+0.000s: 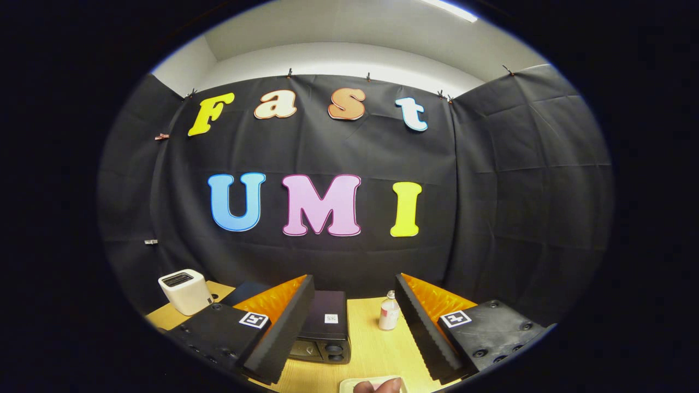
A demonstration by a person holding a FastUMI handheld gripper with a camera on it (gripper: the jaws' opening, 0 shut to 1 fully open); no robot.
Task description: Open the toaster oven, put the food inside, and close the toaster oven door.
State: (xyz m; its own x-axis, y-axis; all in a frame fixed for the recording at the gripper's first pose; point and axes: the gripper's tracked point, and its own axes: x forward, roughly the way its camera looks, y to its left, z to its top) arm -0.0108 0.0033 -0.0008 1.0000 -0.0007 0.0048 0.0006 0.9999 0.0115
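We look forward along the hand-held gripper [355,327], whose 2 fingers stand wide apart with nothing held between them; each finger carries a square black-and-white marker on its upper face. Below the fingers lies a light wooden desk [377,355].

The toaster oven [323,327], a dark box with 2 round knobs on its front, sits on the desk between the fingers, close beside the left finger, which covers part of its left side. We can see its top, with a small white label, and only a strip of its front, so we cannot tell whether the door is open or shut.

To the right of the toaster oven, just beside the inner edge of the right finger, stands a small clear bottle [389,312] with a pale cap, upright and apart from the toaster oven. A white toaster [185,291] with a slot in its top stands well to the left, beyond the left finger, near the edge of the desk. A dark flat shape lies on the desk behind the left finger, between the white toaster and the toaster oven; we cannot tell what it is.

Nearest to us, below the gap between the fingers, we see the rim of a pale plate [349,385] with a brownish piece of food [378,386] on it, largely cut off. Black cloth closes the booth behind and at both sides.
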